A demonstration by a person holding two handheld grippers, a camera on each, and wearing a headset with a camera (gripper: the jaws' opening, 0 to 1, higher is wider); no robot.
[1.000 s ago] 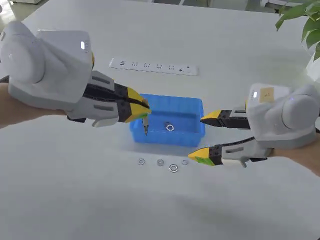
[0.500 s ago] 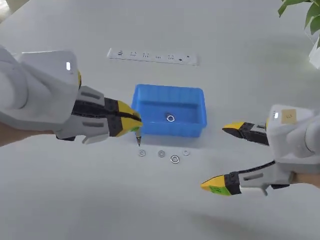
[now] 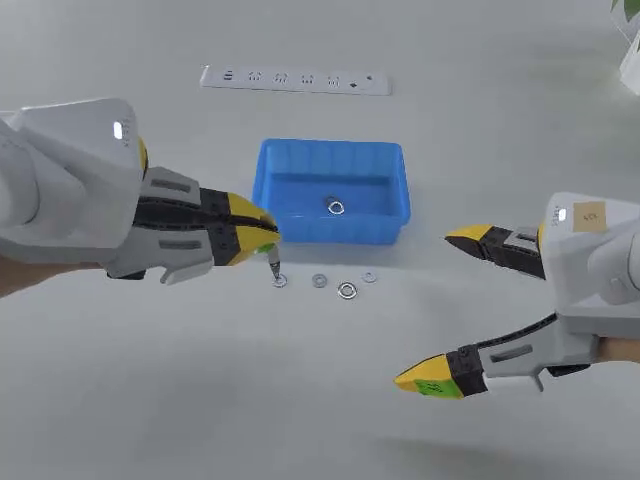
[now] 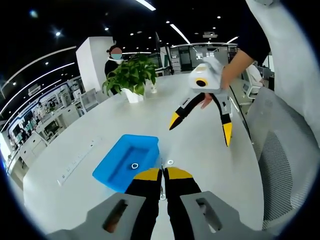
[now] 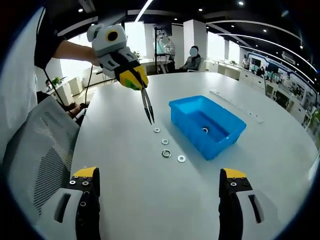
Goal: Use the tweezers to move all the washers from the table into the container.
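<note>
Head view: your left tool (image 3: pixel 266 232) pinches slim metal tweezers (image 3: pixel 274 260) w/ tips over the leftmost small silver washer (image 3: pixel 280 281), prob. for pickup. Your right tool (image 3: pixel 428 308) is spread wide, idle.

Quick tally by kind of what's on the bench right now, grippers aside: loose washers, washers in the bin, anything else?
Loose washers: 4
Blue container: 1
Washer inside it: 1
Tweezers: 1
Power strip: 1
Potted plant: 1
Total: 9
</note>
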